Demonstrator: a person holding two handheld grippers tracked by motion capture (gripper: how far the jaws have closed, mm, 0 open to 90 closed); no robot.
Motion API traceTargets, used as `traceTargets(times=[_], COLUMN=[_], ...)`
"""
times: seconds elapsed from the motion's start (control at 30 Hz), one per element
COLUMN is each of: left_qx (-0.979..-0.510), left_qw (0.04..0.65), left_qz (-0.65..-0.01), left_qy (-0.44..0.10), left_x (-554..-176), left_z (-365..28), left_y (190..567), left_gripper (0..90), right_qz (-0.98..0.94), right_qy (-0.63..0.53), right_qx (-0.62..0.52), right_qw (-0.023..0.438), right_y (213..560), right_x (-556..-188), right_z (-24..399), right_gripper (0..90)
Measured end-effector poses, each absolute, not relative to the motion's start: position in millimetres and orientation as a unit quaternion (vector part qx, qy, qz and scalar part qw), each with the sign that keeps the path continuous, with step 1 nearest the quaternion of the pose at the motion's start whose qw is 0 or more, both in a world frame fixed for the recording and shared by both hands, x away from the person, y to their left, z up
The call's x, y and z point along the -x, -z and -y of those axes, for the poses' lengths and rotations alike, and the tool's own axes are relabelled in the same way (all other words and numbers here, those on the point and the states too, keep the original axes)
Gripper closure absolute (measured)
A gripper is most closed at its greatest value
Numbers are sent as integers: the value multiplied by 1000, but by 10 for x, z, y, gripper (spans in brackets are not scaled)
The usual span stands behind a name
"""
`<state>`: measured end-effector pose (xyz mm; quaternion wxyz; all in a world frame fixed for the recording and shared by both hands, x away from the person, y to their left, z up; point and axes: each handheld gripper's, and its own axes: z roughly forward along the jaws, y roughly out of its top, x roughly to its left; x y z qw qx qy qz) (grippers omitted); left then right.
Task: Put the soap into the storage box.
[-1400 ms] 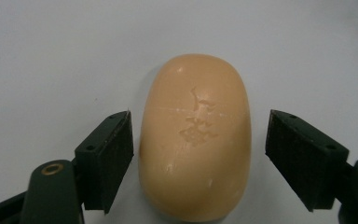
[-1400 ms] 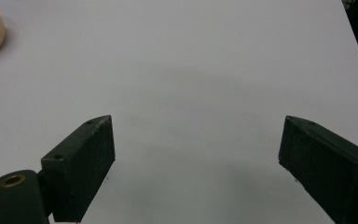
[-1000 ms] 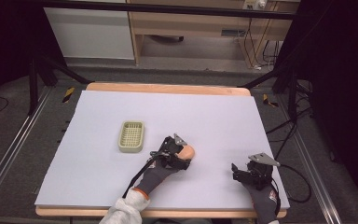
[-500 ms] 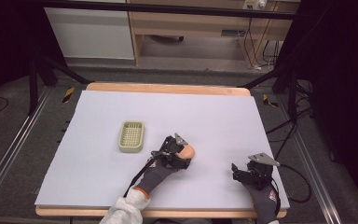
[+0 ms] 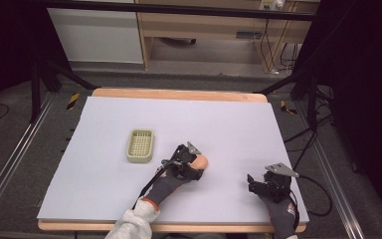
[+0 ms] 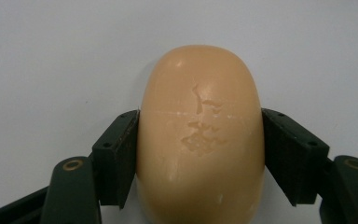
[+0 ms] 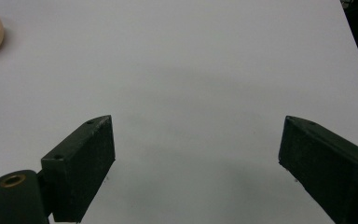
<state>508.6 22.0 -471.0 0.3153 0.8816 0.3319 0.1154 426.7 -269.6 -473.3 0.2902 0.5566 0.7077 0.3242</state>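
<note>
On table (image 5: 104, 129): L tool (image 6: 200, 140) pinching soap (image 6: 200, 135); R tool (image 7: 196, 158) spread.

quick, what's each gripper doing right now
left gripper: shut on the peach soap bar, fingers against both sides.
right gripper: open, holding nothing, over the white table.

lab setup, white-topped table (image 5: 129, 199), floor rails (image 5: 10, 164), loose cables (image 5: 298, 144)
</note>
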Motion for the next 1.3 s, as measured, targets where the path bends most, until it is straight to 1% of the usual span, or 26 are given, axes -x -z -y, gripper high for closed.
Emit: traceTargets(times=[0.23,0.5,0.93,1.3], left_qx=[-881,-879,-870,-861], left_qw=[315,323,338,343], left_qz=[-332,-330,-334,-350], left_qy=[-117,-119,-130,-137], left_x=[-5066,-5010,-4911,-4893], left_z=[-234,-335,-600,-847], left_y=[4681,4531,4331,4279], left_gripper=[313,313,314,314], right_qz=[-707,-707,-706,-707], right_qy=[-325,-324,-324,-321], right_qx=[-557,-557,-557,-558], right_qw=[290,292,292,292], right_y=[4730,4730,4731,4735], right_x=[-4266,-4265,-4266,-4268], right_z=[2700,2698,2703,2704], right_gripper=[109,109,109,109])
